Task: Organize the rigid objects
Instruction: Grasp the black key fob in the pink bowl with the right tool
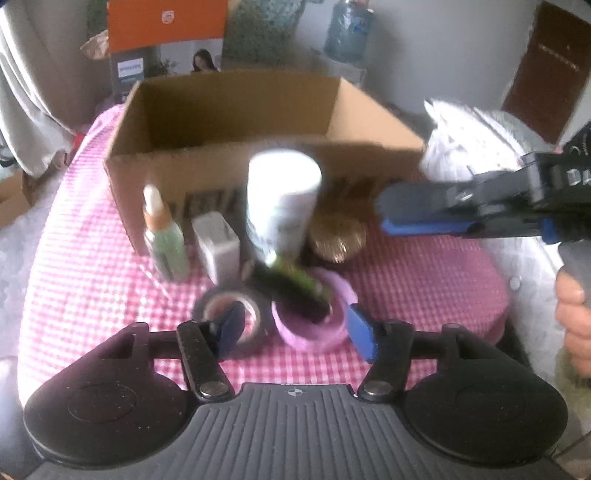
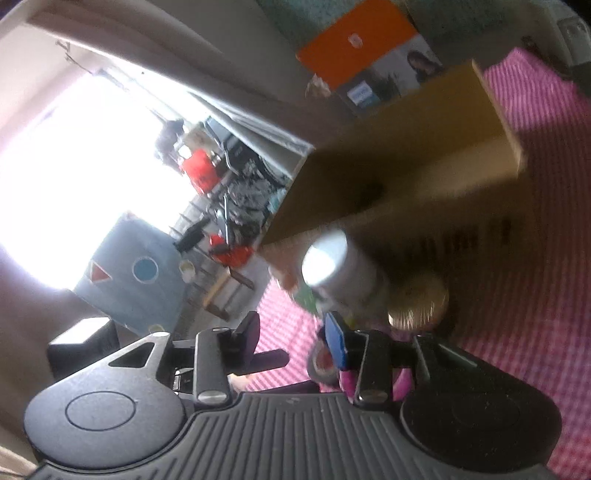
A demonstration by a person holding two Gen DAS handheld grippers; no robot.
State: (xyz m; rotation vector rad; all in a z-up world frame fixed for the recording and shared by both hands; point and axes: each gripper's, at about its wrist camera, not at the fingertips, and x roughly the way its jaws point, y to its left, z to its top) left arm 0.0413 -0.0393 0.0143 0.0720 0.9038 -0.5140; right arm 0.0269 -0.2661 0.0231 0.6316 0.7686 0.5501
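Note:
On the pink checked tablecloth [image 1: 92, 266] an open cardboard box [image 1: 229, 110] stands at the back. Before it are a green spray bottle [image 1: 164, 243], a small white box [image 1: 218, 247], a tall white can [image 1: 282, 199] and a gold-lidded jar [image 1: 338, 236]. Nearer lie a black tape roll [image 1: 229, 306] and a purple roll [image 1: 314, 328] with a blurred green-black object [image 1: 291, 280] across it. My left gripper [image 1: 295, 328] is open, its fingers either side of the purple roll without pressing it. My right gripper [image 2: 291, 339] is open and empty, to the right of the jar.
An orange and grey product box [image 1: 166, 37] and a water jug [image 1: 349, 29] stand behind the cardboard box. A white plastic bag [image 1: 472, 140] sits at the table's right edge. A hand [image 1: 572, 314] holds the right gripper. The table's rim curves close at front left.

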